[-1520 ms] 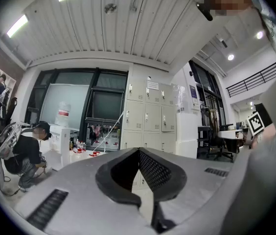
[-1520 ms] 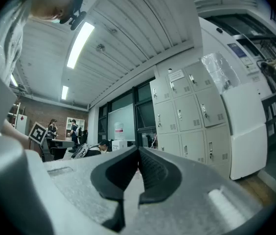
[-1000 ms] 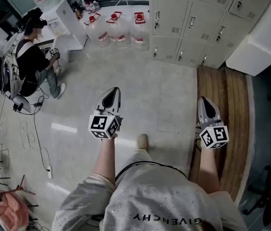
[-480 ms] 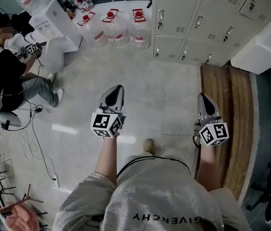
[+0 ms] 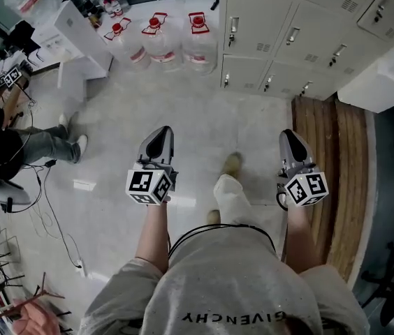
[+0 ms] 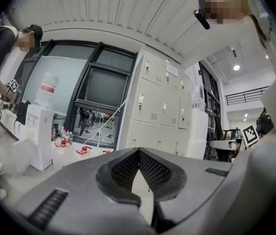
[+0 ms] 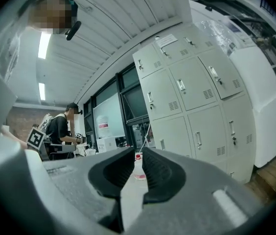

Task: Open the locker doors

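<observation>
At the far wall, lockers (image 5: 288, 37): a bank of pale metal lockers is standing across the floor from the person. Every door in view is lying shut with its handle upright, and both grippers are hanging well apart from it.
Left gripper (image 5: 161, 132): it is pointing level toward the lockers above the pale floor. In the left gripper view its jaws are pressing together at the tips. It is pinching nothing and touching nothing.
Right gripper (image 5: 288, 137): it is pointing level at the same bank, and its jaws have just been opening. In the right gripper view they are standing a narrow slit apart. Nothing is sitting between them; only the distant floor and a bottle are showing through the gap.
Wooden platform (image 5: 330, 152): it is running along the floor from the lockers' right end toward the person, and in the head view the right gripper is hovering over its left edge.
Water bottles (image 5: 156, 39): three big red-capped bottles are standing on the floor just left of the lockers.
Shoe (image 5: 232, 163): the person's forward foot is showing on the floor between the two grippers.
Seated person (image 5: 40, 144): this person is sitting at the left edge of the head view, well apart from the grippers.
</observation>
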Demonstrator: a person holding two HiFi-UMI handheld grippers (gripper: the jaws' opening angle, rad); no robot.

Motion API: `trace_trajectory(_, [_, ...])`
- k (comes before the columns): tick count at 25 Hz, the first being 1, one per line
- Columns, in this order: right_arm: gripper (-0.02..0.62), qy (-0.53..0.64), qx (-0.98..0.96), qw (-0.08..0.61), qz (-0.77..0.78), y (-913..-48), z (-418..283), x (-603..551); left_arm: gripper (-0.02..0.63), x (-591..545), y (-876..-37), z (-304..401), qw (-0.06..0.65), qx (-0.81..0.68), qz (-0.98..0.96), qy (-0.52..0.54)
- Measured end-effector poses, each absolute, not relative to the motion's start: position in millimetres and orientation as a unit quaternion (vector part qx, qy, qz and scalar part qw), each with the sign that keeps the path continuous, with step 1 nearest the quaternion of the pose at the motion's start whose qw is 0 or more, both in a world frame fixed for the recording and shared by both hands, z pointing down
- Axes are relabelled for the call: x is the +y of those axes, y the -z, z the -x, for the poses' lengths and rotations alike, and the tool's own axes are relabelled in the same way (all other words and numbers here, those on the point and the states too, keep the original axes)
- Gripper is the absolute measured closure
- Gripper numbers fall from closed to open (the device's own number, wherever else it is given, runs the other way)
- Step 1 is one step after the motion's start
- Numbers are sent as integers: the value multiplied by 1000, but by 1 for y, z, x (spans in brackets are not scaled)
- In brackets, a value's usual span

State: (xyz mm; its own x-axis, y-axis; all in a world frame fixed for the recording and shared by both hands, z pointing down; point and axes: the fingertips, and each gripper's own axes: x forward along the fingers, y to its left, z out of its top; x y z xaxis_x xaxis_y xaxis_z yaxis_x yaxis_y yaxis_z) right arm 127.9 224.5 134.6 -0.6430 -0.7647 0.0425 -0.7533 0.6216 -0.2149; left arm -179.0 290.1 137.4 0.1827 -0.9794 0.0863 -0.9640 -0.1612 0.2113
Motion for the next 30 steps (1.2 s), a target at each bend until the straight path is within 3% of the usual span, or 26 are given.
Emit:
trace_trajectory(8, [549, 127, 911, 24, 392, -150, -91, 110, 607, 181, -140, 200, 113, -651, -750, 31])
trace_trajectory(30, [535, 169, 927, 6, 335, -224, -14, -93, 607, -40, -216, 171, 151, -615, -774, 18])
